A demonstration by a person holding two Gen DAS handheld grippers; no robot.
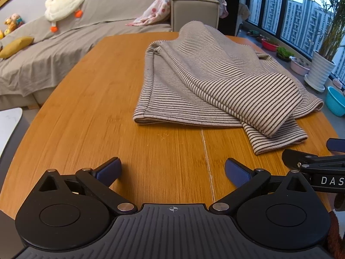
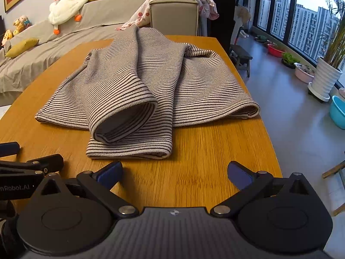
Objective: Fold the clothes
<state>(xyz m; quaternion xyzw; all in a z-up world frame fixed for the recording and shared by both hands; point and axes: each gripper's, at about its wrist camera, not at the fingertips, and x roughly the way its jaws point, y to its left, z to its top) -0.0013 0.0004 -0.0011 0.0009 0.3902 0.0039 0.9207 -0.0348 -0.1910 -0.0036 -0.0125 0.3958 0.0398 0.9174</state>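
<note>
A beige garment with thin dark stripes [image 1: 215, 82] lies partly folded on the wooden table [image 1: 97, 108], its sleeves laid over the body with one cuff open toward me. It also shows in the right wrist view [image 2: 138, 90]. My left gripper [image 1: 172, 170] is open and empty, low over bare table short of the garment's near edge. My right gripper [image 2: 174, 172] is open and empty, just short of the folded near edge. Each gripper's side shows at the edge of the other's view.
A grey sofa [image 1: 64, 43] with a white plush goose [image 1: 64, 2] and a pink spotted cloth [image 1: 172, 6] stands beyond the table. Right of the table is grey floor [image 2: 291, 118] with a white plant pot [image 2: 323, 79], basins and a small stool [image 2: 241, 56] by the windows.
</note>
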